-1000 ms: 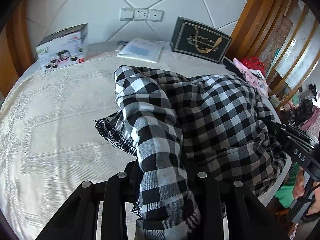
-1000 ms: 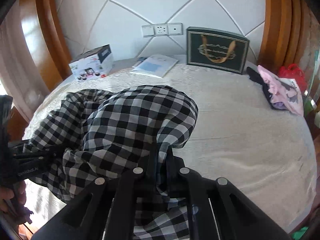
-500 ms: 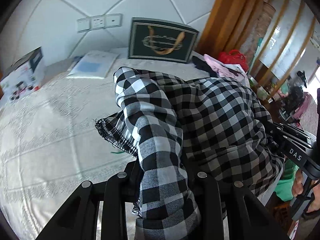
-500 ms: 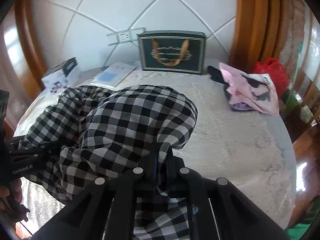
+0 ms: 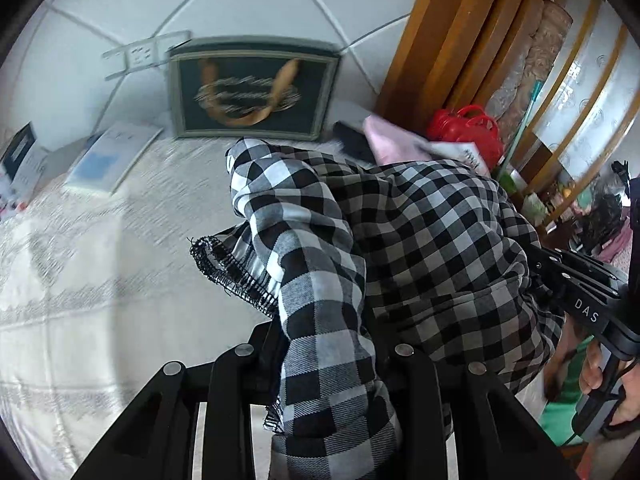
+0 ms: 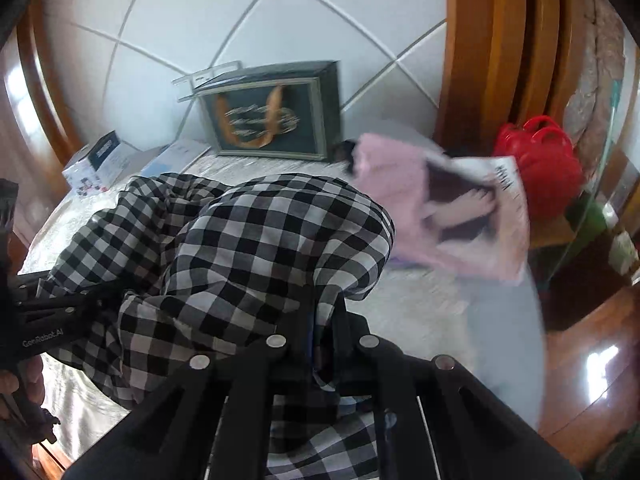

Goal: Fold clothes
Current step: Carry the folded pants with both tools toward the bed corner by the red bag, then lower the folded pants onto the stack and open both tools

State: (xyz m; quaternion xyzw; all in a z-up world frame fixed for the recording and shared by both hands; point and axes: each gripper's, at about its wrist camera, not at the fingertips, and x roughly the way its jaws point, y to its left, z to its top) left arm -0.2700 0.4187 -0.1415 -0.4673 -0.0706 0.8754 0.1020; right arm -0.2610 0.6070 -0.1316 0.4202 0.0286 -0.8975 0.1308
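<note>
Both grippers have swept the bunched black-and-white checked cotton garment (image 5: pixel 420 232) sideways across the cream embroidered bedspread (image 5: pixel 100 264) towards the pink folded clothes (image 6: pixel 436 208) and red bag (image 6: pixel 540 160), probably to stack it there. The left gripper (image 5: pixel 324 344) pinches a thick fold, jaws partly apart; the right gripper (image 6: pixel 324 320) clamps thin cloth, nearly closed.

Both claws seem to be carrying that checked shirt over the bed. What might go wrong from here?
The shirt hangs bunched between the left gripper and right gripper, so it may land creased rather than flat. It is close to the pink clothes by the bed's edge and could drag them or drape over them. The right gripper pinches only a thin fold, which might slip out.
</note>
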